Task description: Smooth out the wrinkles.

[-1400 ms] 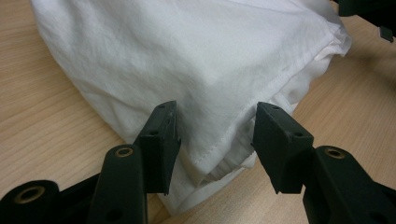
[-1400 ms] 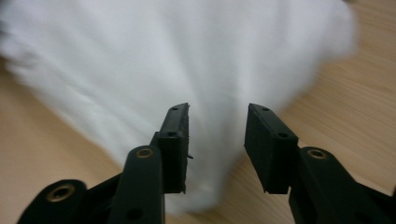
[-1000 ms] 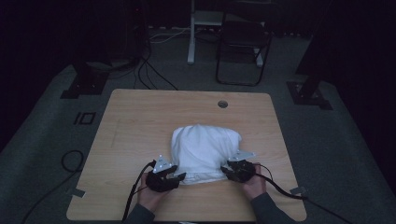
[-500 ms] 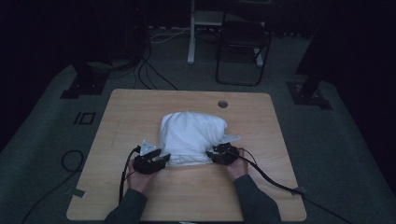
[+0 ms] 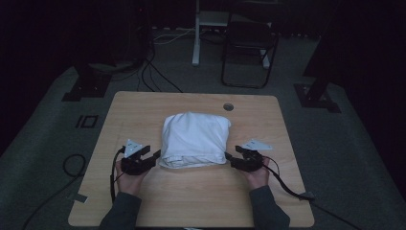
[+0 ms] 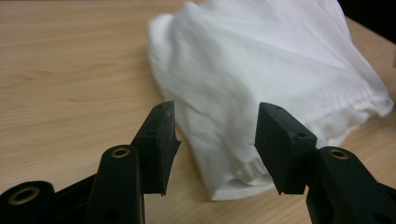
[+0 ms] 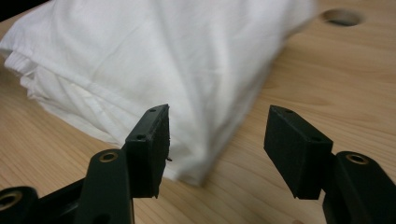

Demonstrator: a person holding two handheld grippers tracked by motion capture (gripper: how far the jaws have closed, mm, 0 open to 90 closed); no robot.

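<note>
A folded white cloth (image 5: pixel 194 139) lies in the middle of the wooden table (image 5: pixel 139 110). My left gripper (image 5: pixel 153 153) rests by the cloth's near left corner with its jaws open. In the left gripper view that corner of the cloth (image 6: pixel 261 60) lies just beyond the left gripper (image 6: pixel 215 109), untouched by the pads. My right gripper (image 5: pixel 231 155) sits at the near right corner. Its jaws have just been opening and press on nothing. In the right gripper view the cloth's folded edge (image 7: pixel 163 56) lies ahead of the right gripper (image 7: pixel 218 112).
A round cable hole (image 5: pixel 228 106) is set in the table near its far edge. Bare wood runs along the near edge in front of the person's hands. On the dark floor beyond stand a chair (image 5: pixel 249 48) and stand feet, with cables (image 5: pixel 158 76) trailing.
The cloth slid away from the person and leftward to the table's middle. Both grippers went with it at its near edge, then drew apart to either side, jaws open.
</note>
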